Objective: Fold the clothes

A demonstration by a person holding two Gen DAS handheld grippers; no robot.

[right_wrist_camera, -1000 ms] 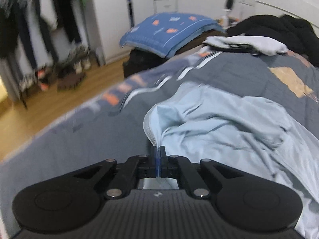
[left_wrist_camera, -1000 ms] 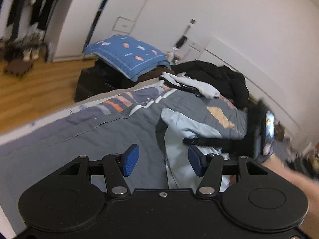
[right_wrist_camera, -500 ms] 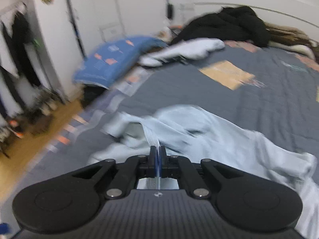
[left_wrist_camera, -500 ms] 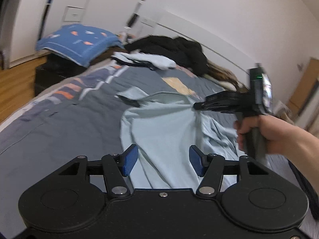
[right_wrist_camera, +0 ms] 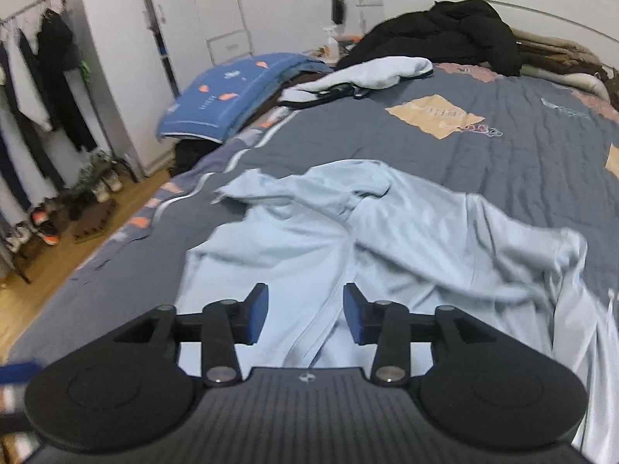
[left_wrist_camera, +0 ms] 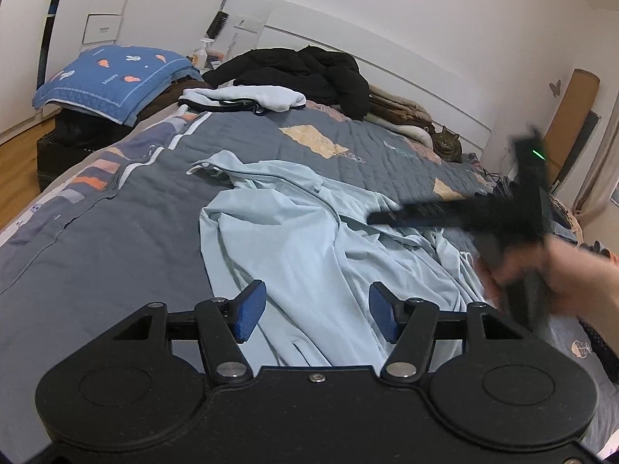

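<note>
The pale blue garment (left_wrist_camera: 309, 247) lies rumpled mid-bed (left_wrist_camera: 116, 232), collar toward 11 o'clock, neither flat nor folded. Both the left hand-held gripper (left_wrist_camera: 315, 311) and the right hand-held gripper (right_wrist_camera: 305, 319) hover over it, spread and empty. Judging by this, spreading is in hand; next comes pinching an edge and drawing it flat.

We look along our left gripper (left_wrist_camera: 315, 311), its blue pads spread apart above a rumpled pale blue garment (left_wrist_camera: 309, 243) on a grey quilted bed (left_wrist_camera: 116, 232), while our blurred right hand (left_wrist_camera: 557, 274) holds the right gripper (left_wrist_camera: 371, 217) over the cloth
</note>
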